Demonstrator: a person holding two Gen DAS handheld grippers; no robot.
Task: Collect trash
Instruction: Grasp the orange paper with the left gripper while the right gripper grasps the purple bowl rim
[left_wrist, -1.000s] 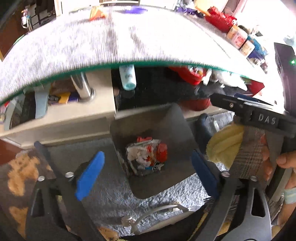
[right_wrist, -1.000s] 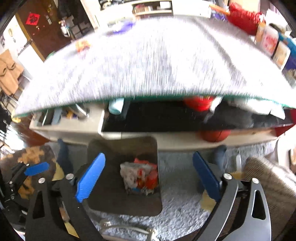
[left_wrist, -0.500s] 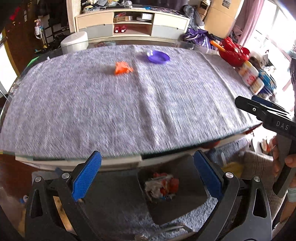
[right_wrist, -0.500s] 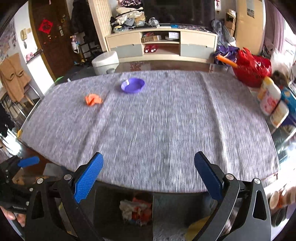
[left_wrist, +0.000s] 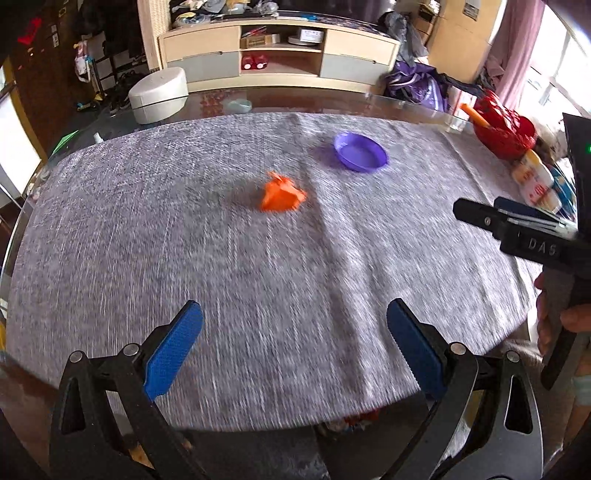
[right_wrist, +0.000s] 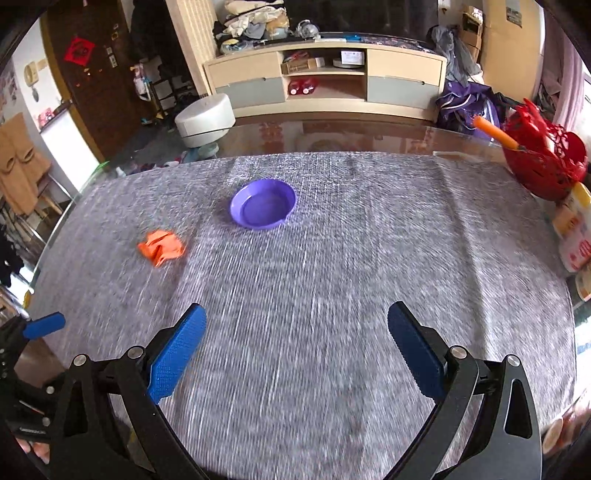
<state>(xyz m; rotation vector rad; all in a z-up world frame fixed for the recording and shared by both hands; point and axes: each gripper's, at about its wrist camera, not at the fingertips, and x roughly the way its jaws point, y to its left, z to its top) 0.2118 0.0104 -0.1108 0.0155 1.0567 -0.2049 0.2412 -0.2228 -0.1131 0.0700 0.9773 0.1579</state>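
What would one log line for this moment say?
left gripper: open, empty | right gripper: open, empty | orange crumpled paper: on grey tablecloth, beside purple bowl

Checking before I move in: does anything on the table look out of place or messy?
One thing: a crumpled orange scrap lies loose on the grey cloth, apart from the upright purple bowl. No spill shows. Both claws, left and right, are open and empty.
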